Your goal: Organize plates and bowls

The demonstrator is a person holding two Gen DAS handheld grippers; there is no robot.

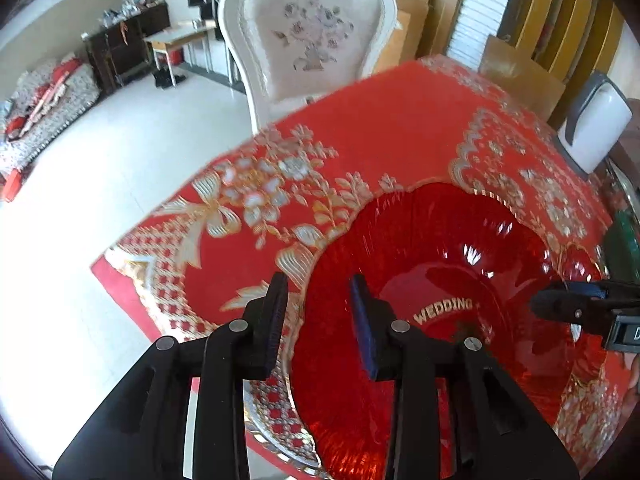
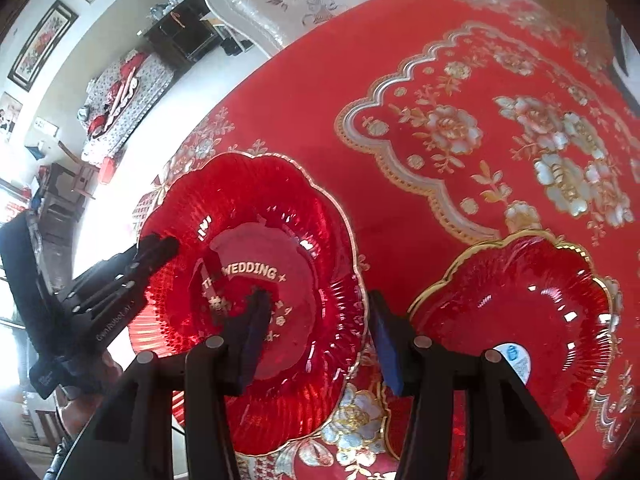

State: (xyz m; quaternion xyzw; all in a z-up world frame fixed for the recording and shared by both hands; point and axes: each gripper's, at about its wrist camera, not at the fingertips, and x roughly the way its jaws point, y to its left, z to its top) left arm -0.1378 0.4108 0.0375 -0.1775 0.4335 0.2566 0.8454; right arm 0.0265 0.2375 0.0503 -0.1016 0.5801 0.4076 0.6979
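Observation:
A red scalloped glass plate (image 1: 460,248) with gold "WEDDING" lettering lies near the table's corner. My left gripper (image 1: 319,292) straddles its left rim, one pad outside and one over the dish, and gaps show on both sides, so it is open. In the right wrist view the same left gripper (image 2: 160,244) sits at the plate's (image 2: 256,208) far-left rim. My right gripper (image 2: 317,296) is closed across the right rim, one finger inside and one outside. A second, smaller red plate (image 2: 520,300) with a gold rim and a blue sticker rests to the right.
A red tablecloth (image 2: 320,80) with gold and white flowers covers the table. A white upholstered chair (image 1: 308,32) stands behind the far edge. A white and grey appliance (image 1: 596,124) stands at the table's far right. The table's edge and the white floor (image 1: 120,152) lie just left.

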